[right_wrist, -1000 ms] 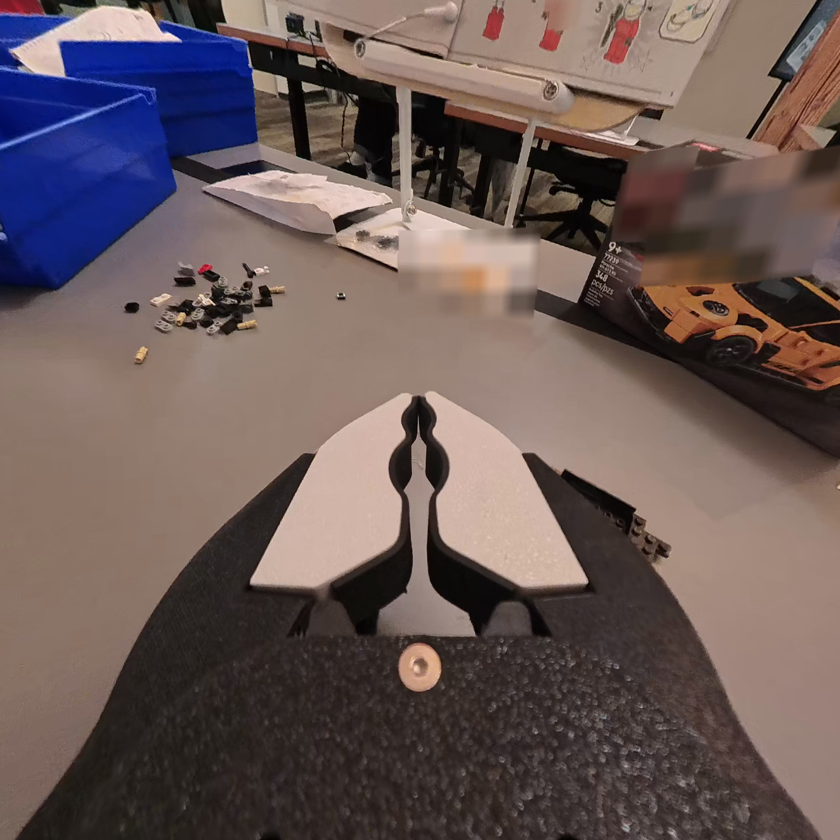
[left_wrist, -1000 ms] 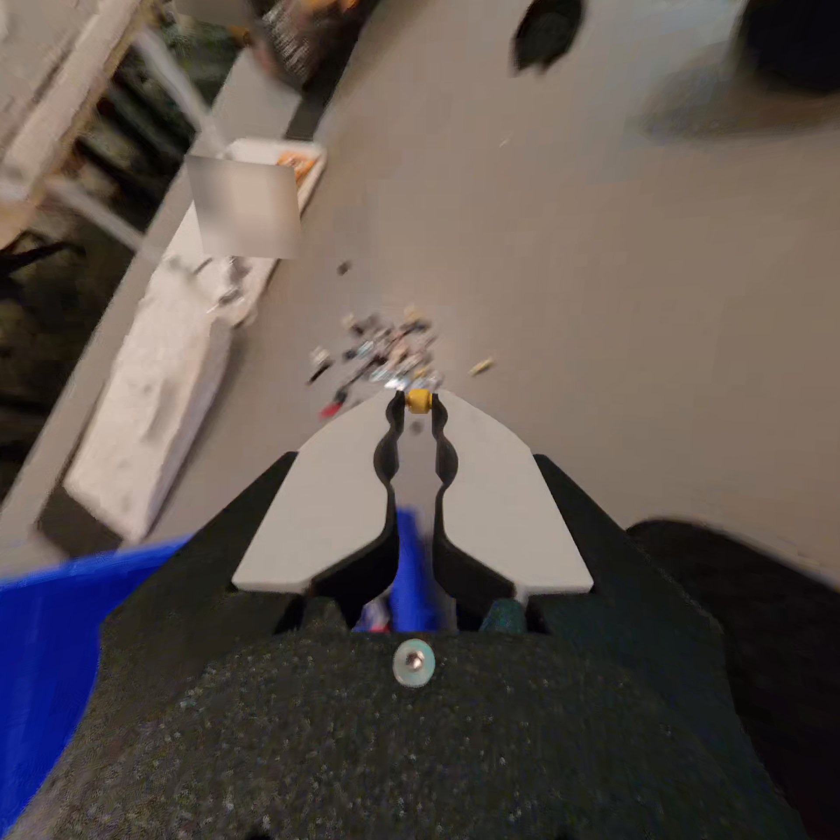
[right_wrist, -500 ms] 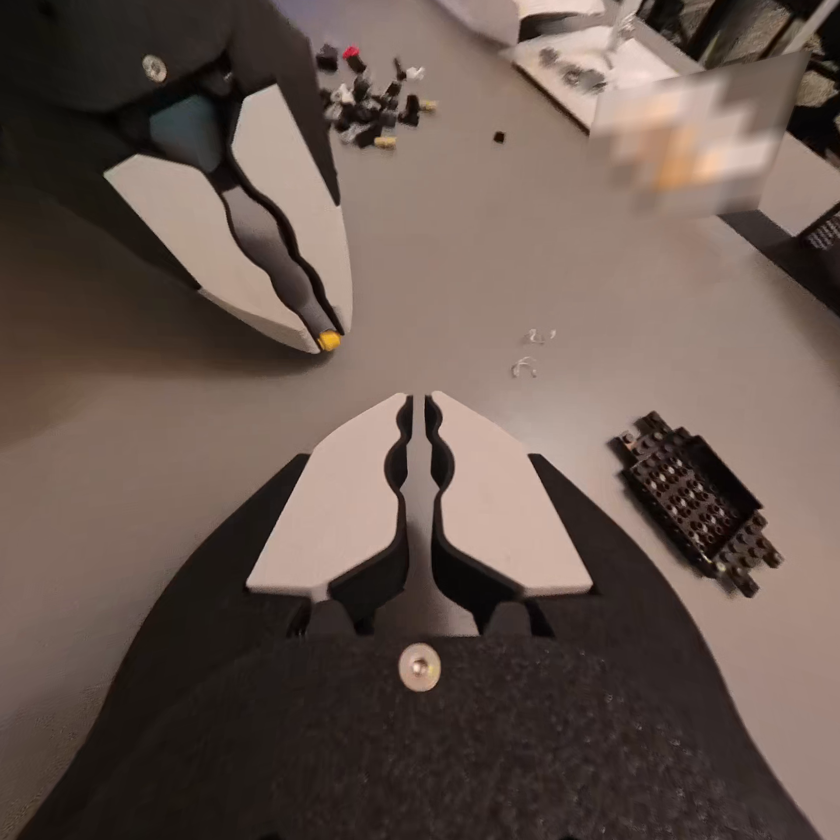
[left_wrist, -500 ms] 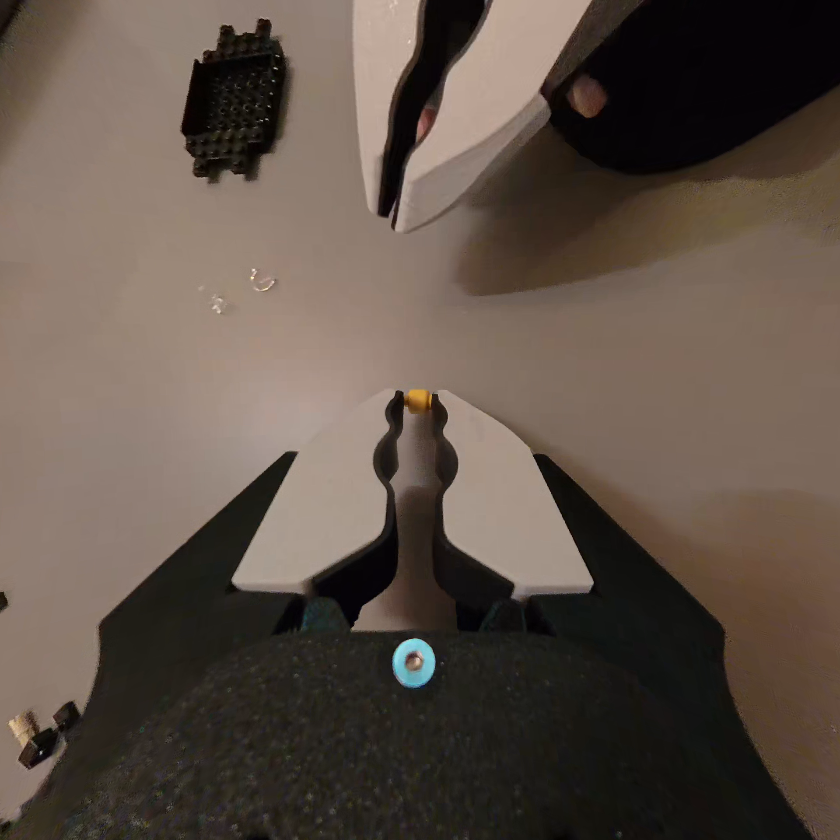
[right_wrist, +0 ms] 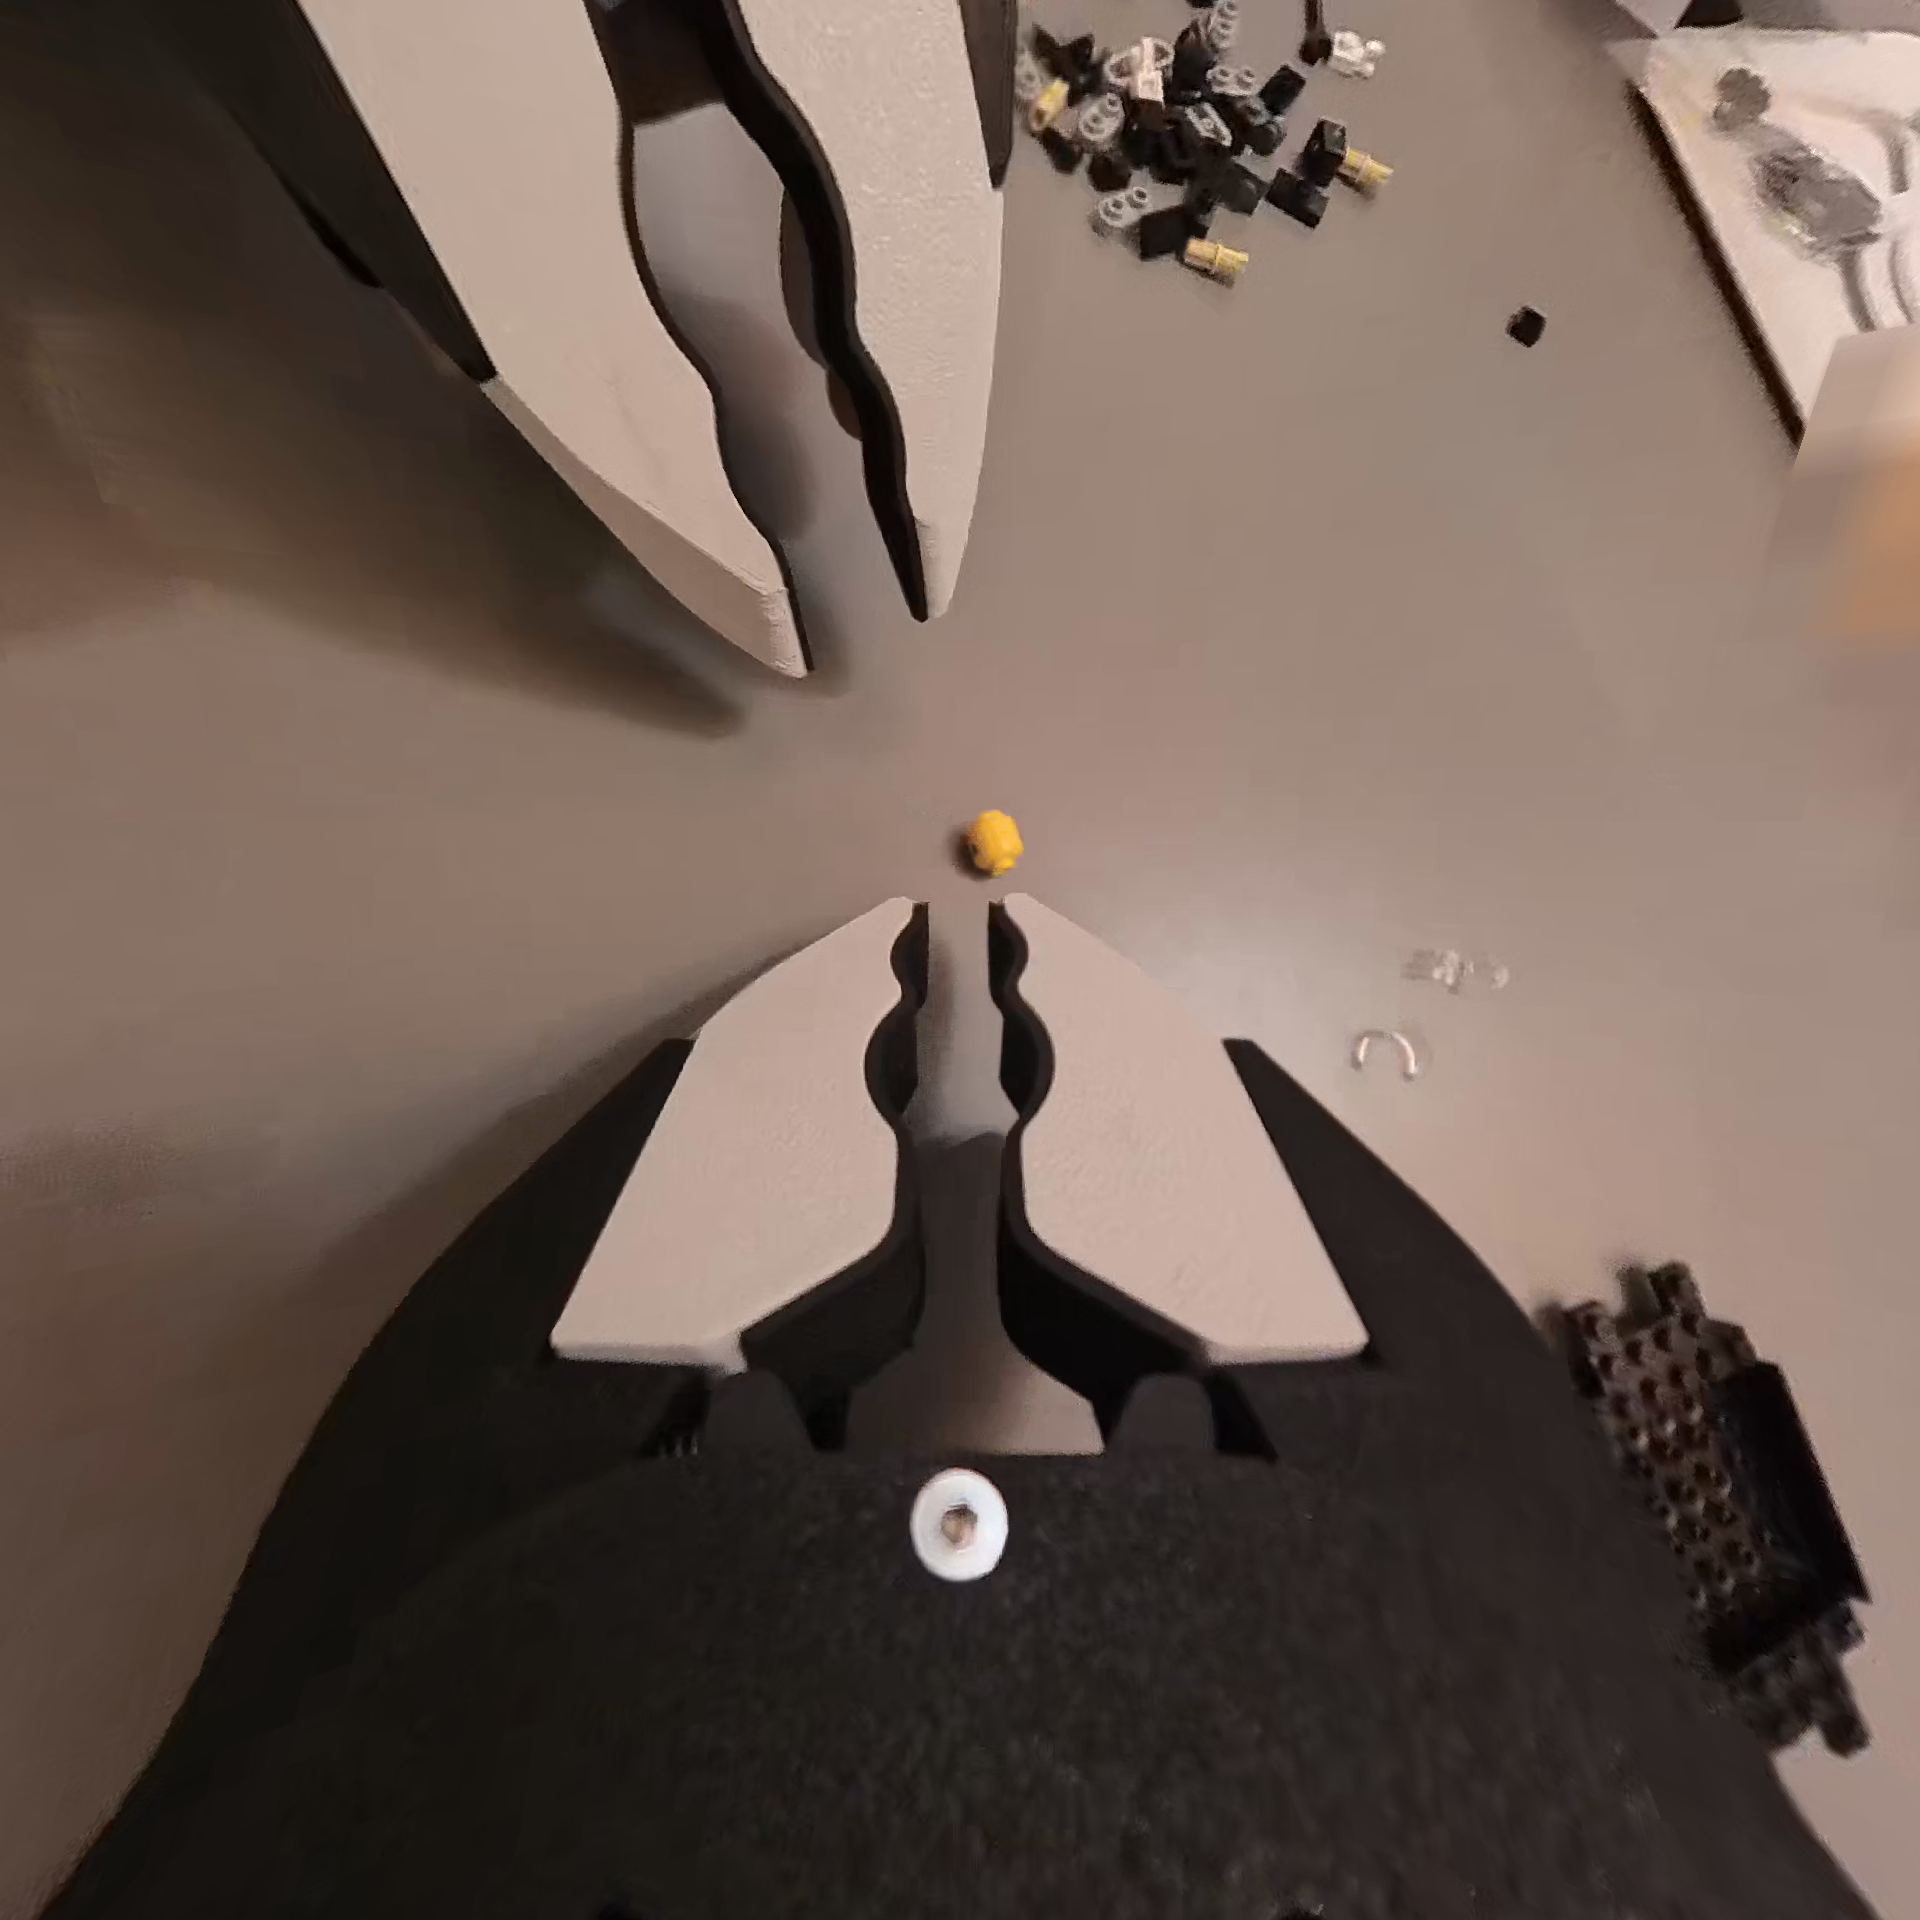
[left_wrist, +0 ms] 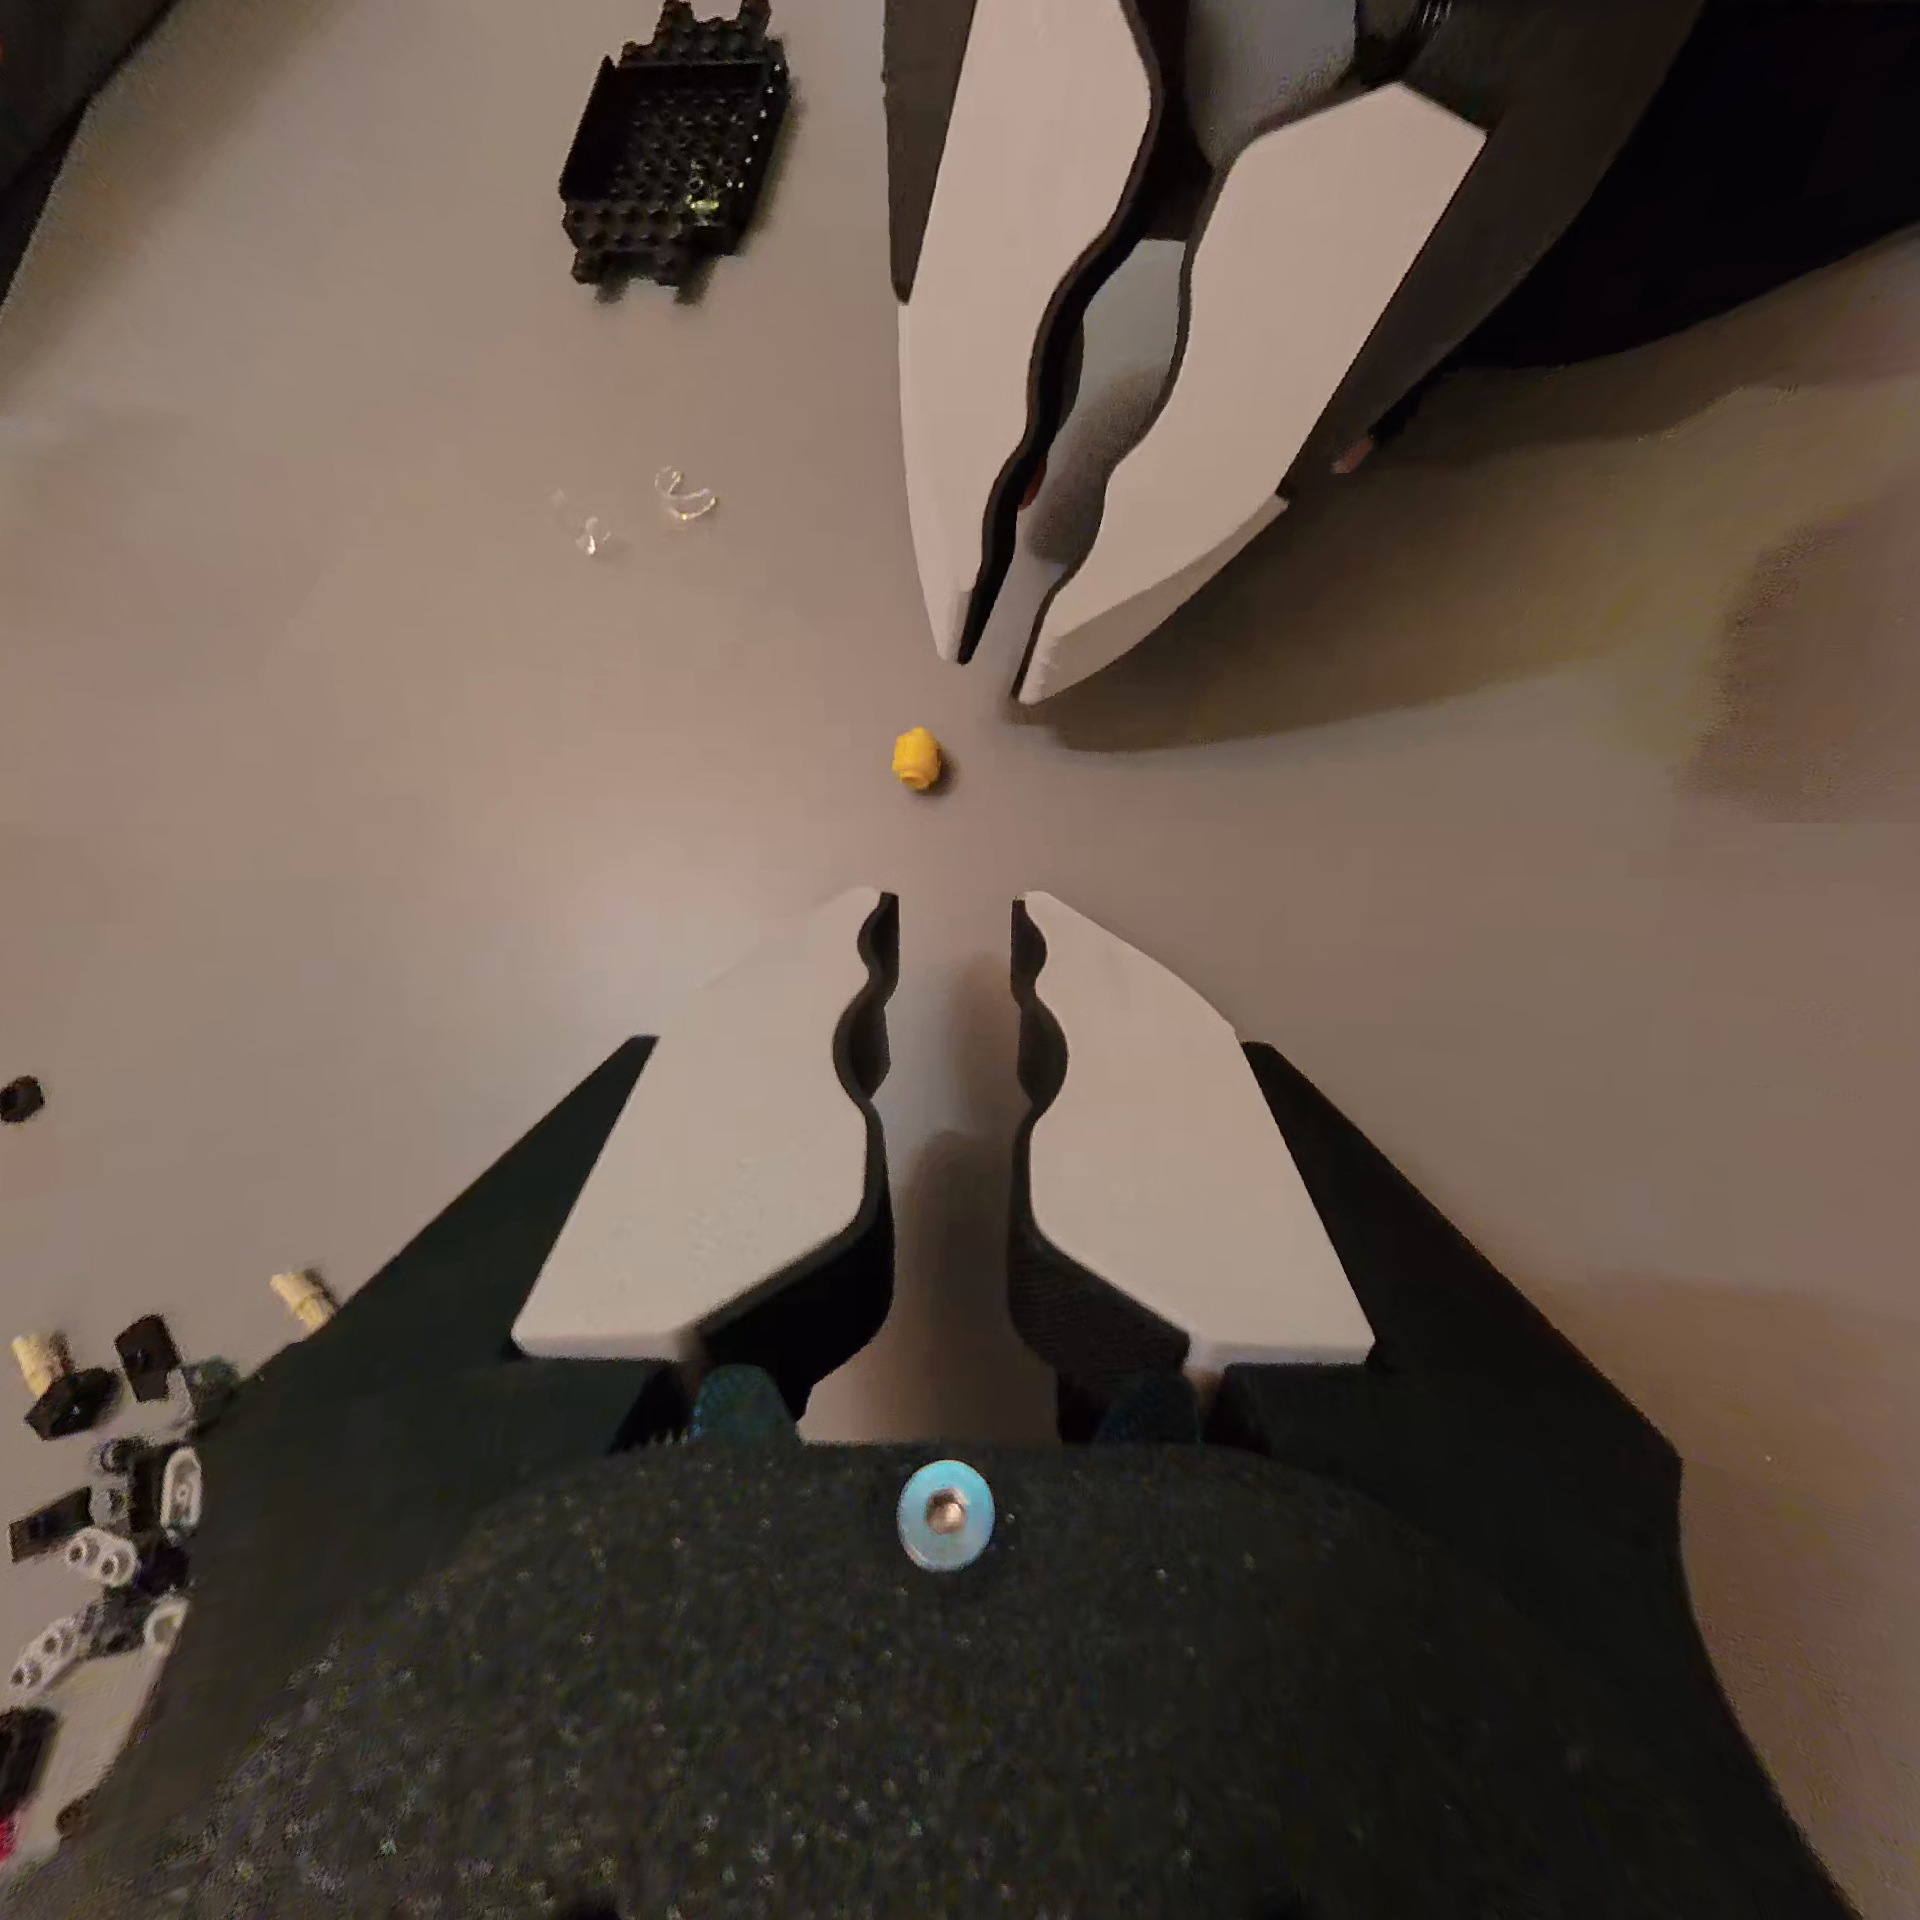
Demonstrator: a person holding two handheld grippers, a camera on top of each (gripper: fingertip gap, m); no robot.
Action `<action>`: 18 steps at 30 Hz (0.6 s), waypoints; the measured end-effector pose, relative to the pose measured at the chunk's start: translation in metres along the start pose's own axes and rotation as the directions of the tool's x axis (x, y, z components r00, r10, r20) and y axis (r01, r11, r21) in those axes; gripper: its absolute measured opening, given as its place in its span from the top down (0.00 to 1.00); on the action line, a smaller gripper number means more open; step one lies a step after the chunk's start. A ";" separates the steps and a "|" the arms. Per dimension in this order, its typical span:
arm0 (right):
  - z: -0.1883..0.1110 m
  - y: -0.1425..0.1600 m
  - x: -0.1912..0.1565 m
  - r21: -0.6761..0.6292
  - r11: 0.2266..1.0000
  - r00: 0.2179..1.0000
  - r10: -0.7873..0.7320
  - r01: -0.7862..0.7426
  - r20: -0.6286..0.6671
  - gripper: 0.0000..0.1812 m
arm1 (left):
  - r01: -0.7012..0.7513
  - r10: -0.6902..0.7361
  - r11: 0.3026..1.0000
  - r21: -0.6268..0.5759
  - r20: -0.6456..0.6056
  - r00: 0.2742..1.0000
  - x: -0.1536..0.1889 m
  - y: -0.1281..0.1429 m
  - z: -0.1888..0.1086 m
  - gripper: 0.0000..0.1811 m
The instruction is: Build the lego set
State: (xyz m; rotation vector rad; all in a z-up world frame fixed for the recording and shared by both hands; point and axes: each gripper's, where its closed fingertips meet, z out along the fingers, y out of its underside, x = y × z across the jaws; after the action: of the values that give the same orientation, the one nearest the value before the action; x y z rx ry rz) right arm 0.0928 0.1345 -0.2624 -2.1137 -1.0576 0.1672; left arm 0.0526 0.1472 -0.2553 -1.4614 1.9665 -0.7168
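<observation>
Right now both grippers point tip to tip over the grey table (left_wrist: 364, 831), angled down toward it, with a small yellow round piece (left_wrist: 918, 758) lying loose on the surface between them. The left gripper (left_wrist: 948, 902) has its jaws parted with a clear gap and nothing held; the yellow piece sits just ahead of its fingertips, touching neither. The right gripper (right_wrist: 956, 906) faces it from the opposite side, its jaws also parted, more narrowly, and empty; in its own view the yellow piece lies just past its tips, slightly to the right of the gap. Each gripper shows in the other's view, reaching in from the top of the frame.

A black studded base (left_wrist: 675, 145) rests flat on the table well off to the side, beside the right gripper's body. Two small clear pieces (left_wrist: 681, 497) lie between the base and the yellow piece. A heap of small black, grey and tan pieces (right_wrist: 1195, 135) sits next to the left gripper.
</observation>
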 end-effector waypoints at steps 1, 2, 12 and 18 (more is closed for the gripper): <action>0.004 0.000 0.002 -0.016 1.000 1.000 -0.012 0.012 -0.014 0.93 | 0.011 -0.011 1.000 0.004 0.002 1.000 0.000 0.002 -0.001 0.89; 0.008 0.001 0.005 -0.029 0.999 0.999 -0.022 0.021 -0.026 0.91 | 0.019 -0.019 1.000 0.004 0.003 1.000 -0.001 0.005 -0.001 0.89; 0.030 -0.007 0.022 -0.035 0.997 0.997 -0.075 0.075 0.019 0.94 | 0.073 -0.073 0.996 0.048 0.011 0.997 -0.010 0.009 -0.003 0.90; 0.005 -0.052 0.000 0.238 0.940 0.968 -0.252 0.246 -0.004 0.94 | 0.282 -0.252 0.942 0.180 -0.173 0.952 0.000 -0.012 -0.009 0.89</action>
State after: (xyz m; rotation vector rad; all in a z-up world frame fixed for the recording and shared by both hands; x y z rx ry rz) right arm 0.0578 0.1568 -0.2311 -1.7521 -1.2458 0.1884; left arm 0.0539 0.1453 -0.2405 -1.6037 1.7533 -1.1411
